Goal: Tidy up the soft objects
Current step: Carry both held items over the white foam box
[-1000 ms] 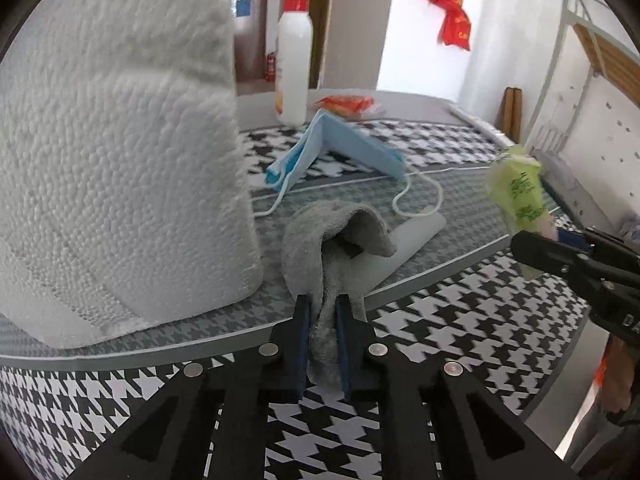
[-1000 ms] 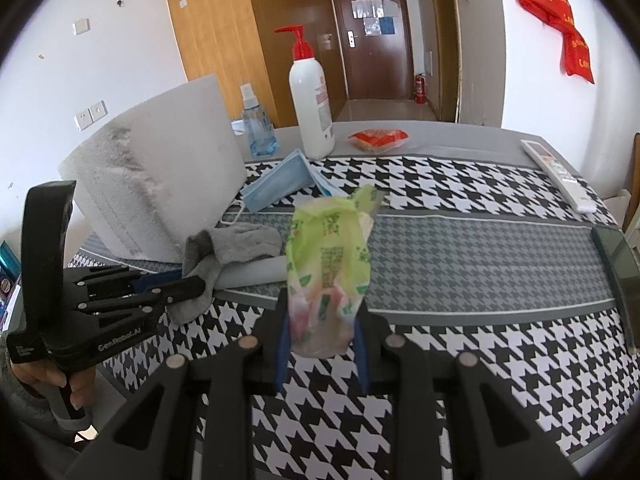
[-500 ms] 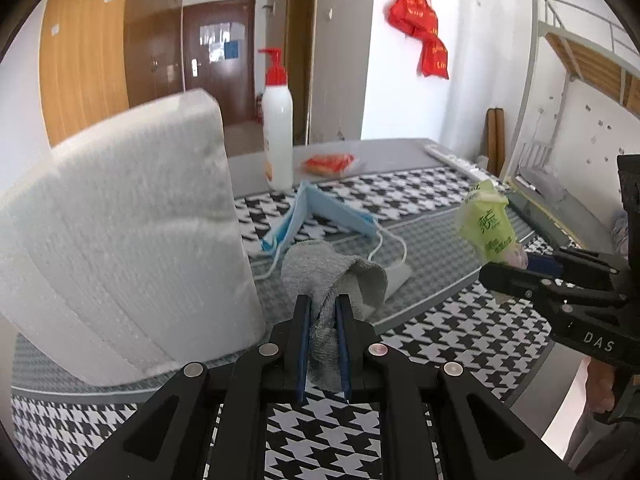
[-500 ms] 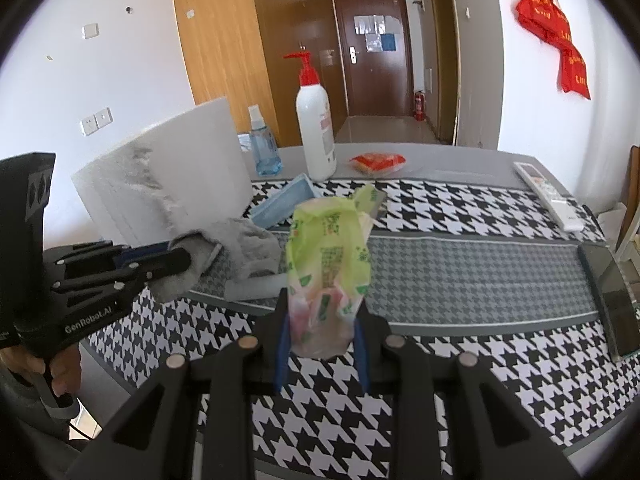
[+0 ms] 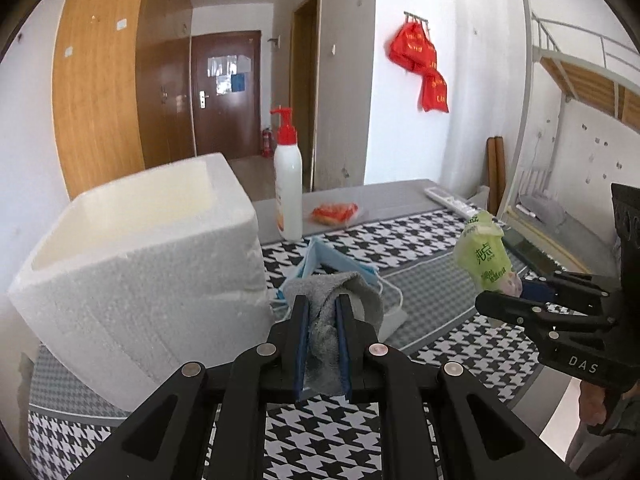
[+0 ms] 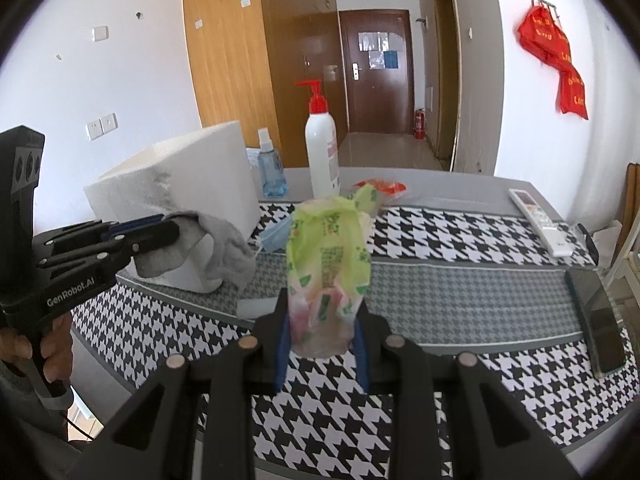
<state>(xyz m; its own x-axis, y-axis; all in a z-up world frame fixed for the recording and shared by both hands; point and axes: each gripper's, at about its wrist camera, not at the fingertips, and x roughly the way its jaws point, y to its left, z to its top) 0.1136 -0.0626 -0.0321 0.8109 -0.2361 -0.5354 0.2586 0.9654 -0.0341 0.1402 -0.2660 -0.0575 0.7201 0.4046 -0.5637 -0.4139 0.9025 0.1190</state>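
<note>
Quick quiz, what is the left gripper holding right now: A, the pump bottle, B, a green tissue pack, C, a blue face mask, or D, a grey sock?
D: the left gripper is clamped on the grey sock, which hangs off the table, while the green tissue pack sits in the right gripper.

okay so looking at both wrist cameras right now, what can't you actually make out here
- Foam box: floor of its inside hidden by its own walls in the left wrist view; the right wrist view shows only its outside.
- Face mask: mostly covered by the grey sock in the left gripper.
- Green packet in the right gripper: print too small and crumpled to read.
- Spray bottle: seen only in the right wrist view; the foam box blocks it in the left.
</note>
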